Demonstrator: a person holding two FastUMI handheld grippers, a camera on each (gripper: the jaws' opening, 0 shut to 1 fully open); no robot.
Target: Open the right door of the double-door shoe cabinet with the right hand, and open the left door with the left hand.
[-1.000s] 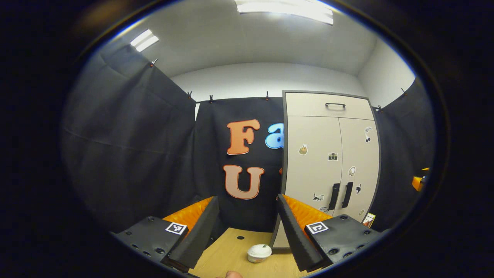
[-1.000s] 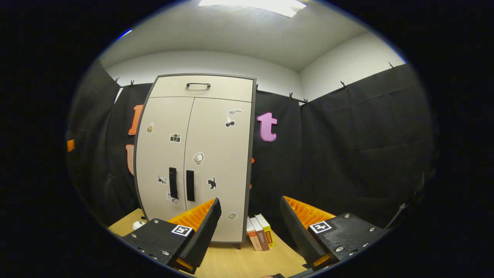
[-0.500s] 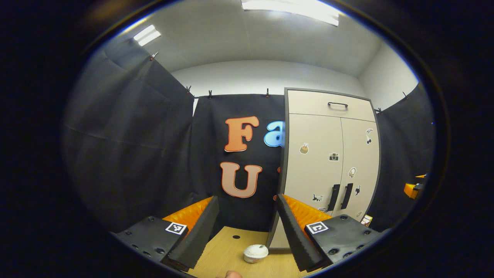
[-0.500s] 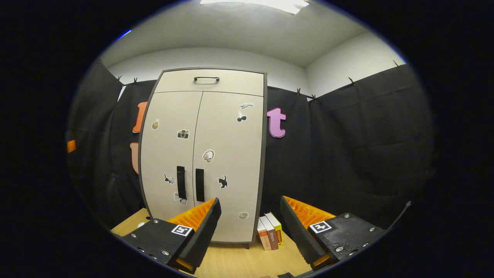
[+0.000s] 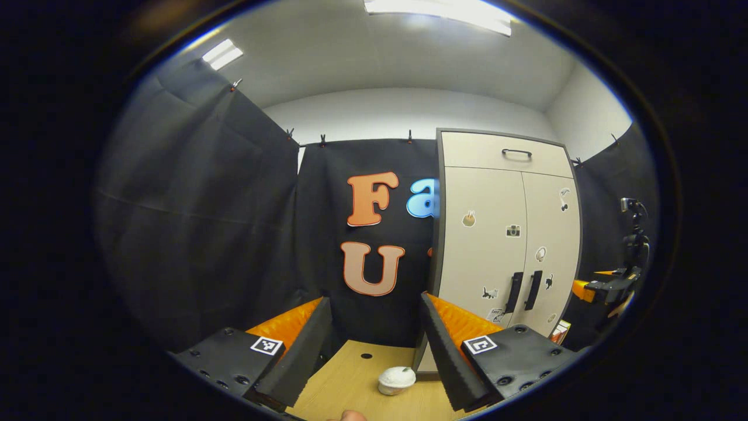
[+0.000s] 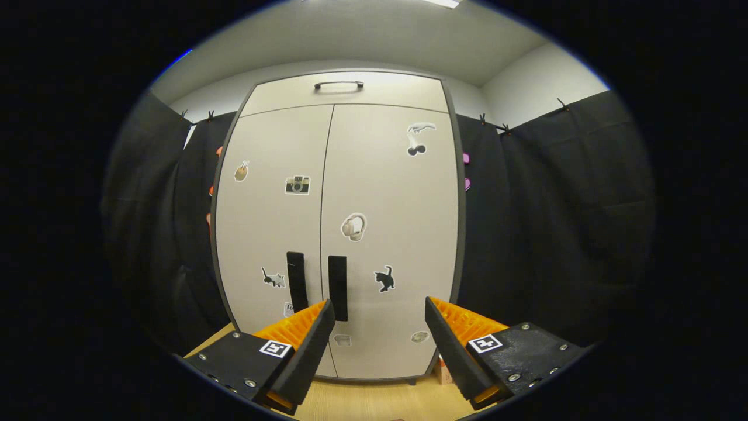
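Right gripper view faces the beige double-door shoe cabinet [image 6: 345, 234], both doors closed; right gripper [image 6: 380, 327] spread wide, empty. Centre its fingers around the right door's black vertical handle [image 6: 337, 287] before closing. Left gripper [image 5: 374, 327] gapes empty, well off.

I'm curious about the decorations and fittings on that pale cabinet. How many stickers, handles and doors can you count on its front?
Doors: 2, the left door and the right door, both closed.
Upright black door handles: 2, the left handle and the right handle.
Top drawer handle: 1.
Stickers: 9, for example a camera and a black cat.
Total: 14.
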